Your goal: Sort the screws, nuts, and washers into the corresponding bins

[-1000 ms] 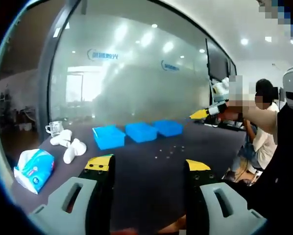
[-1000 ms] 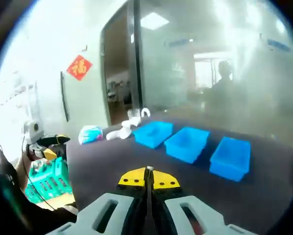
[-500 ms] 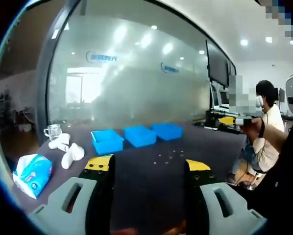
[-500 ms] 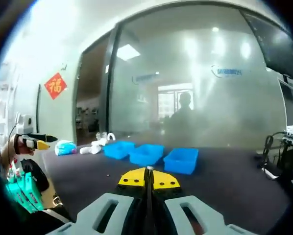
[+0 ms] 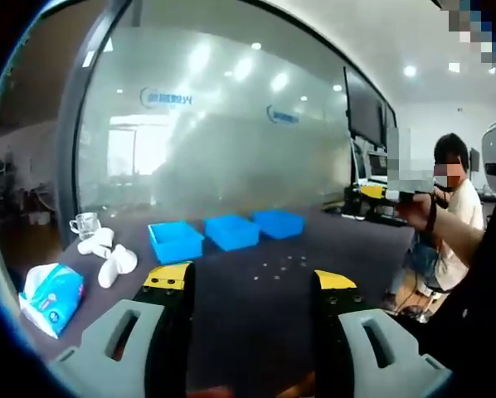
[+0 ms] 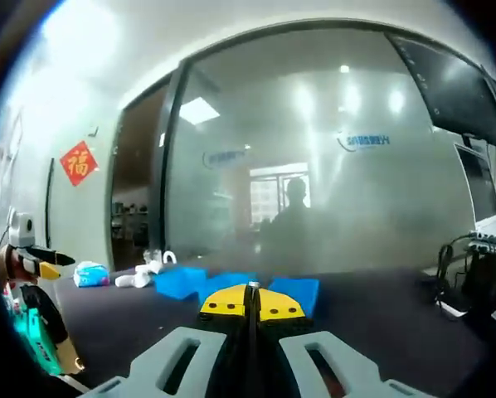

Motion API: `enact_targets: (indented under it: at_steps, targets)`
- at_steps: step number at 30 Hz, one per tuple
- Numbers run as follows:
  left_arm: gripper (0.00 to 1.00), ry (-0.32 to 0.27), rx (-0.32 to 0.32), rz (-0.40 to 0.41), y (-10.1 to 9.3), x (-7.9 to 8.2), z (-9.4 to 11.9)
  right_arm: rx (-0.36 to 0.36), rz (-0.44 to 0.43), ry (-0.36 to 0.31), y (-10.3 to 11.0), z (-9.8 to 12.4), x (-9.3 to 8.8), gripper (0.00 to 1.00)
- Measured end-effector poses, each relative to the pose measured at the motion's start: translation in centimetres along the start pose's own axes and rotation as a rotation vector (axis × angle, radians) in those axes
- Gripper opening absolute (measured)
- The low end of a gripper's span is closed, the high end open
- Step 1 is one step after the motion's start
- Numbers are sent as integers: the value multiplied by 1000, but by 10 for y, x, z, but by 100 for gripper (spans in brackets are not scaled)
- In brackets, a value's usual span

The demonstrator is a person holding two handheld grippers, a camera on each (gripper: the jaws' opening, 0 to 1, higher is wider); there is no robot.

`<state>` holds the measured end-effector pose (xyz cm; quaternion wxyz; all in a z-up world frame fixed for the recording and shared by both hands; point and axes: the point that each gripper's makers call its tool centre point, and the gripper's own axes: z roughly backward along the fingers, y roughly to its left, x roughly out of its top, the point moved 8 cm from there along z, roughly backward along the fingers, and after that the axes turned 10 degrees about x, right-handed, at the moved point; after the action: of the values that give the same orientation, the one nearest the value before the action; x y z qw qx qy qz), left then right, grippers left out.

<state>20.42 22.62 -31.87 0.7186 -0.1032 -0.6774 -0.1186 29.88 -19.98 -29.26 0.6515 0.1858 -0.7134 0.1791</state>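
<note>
While aloft: bins (image 5: 227, 233) (blue) untouched

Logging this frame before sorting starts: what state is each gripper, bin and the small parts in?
Left gripper: open, holding nothing.
Right gripper: shut, nothing visible between the jaws.
Three blue bins: in a row on the table, open-topped; contents cannot be told.
Small parts: loose on the table, in front of the bins.

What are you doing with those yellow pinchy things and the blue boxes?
A person holds a gripper in each hand above a dark table. Three blue bins sit in a row, and small bits of hardware lie loose in front of them. The left gripper is open with nothing in it, and the right gripper is shut. Neither is touching the bins or the bits.
</note>
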Motion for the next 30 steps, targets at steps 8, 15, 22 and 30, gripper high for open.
enact_targets:
  at_steps: [8,15,22,30]
  targets:
    - [52,-10,16,4,2,1,7,9,12,23,-25,-71,8,0]
    - [52,-11,33,16,5,-1,12,-8,-7,94,-53,-130,3,0]
    - [52,-10,53,31,9,-4,15,-56,-31,161,-71,-173,-18,0]
    - [52,-9,70,36,15,-5,20,-89,-37,216,-83,-198,-33,0]
